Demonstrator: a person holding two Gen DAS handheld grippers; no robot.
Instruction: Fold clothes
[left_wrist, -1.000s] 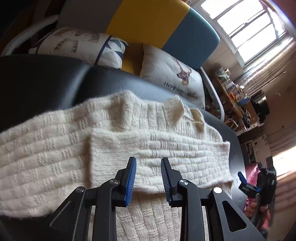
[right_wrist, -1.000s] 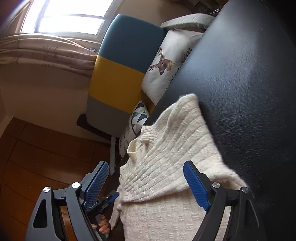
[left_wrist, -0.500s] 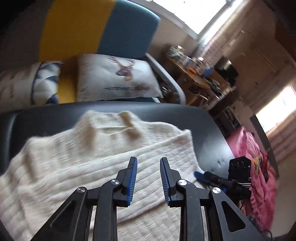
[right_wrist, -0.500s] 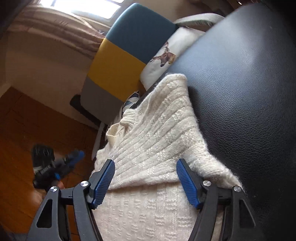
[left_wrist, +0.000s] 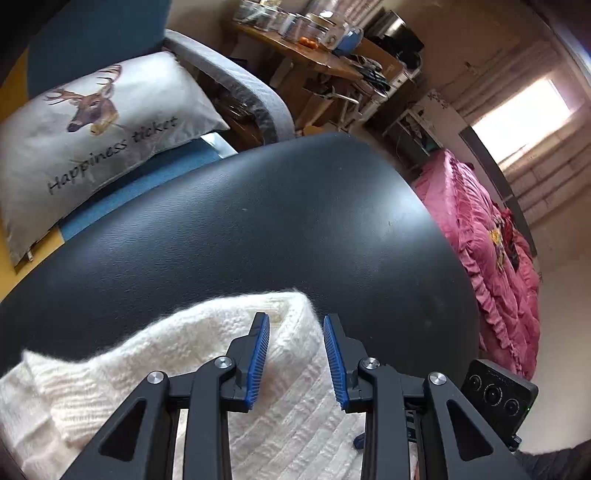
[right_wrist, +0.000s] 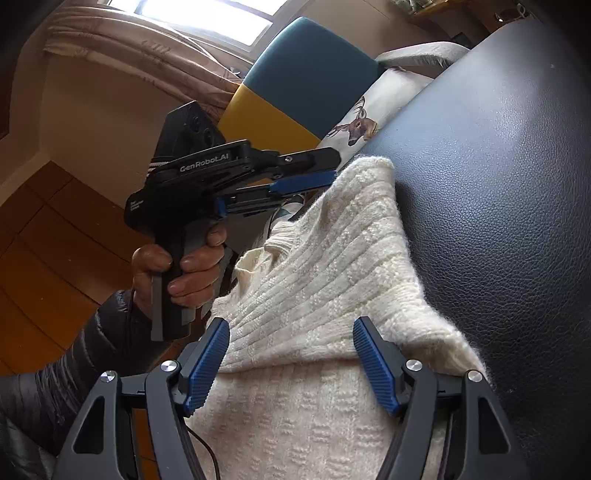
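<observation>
We have the cream knit sweater (right_wrist: 325, 295) lying partly folded on the black leather cushion (left_wrist: 258, 229), near its front edge. Our left gripper (left_wrist: 295, 354) hangs over the sweater's far corner, jaws apart by a narrow gap and clamped on nothing. Our right gripper (right_wrist: 291, 354) stands wide apart over the folded edge nearer us. The knit looks thick, soft and floppy, likely light but stretchy, so we judge it best pinched deep at a corner or the doubled edge.
</observation>
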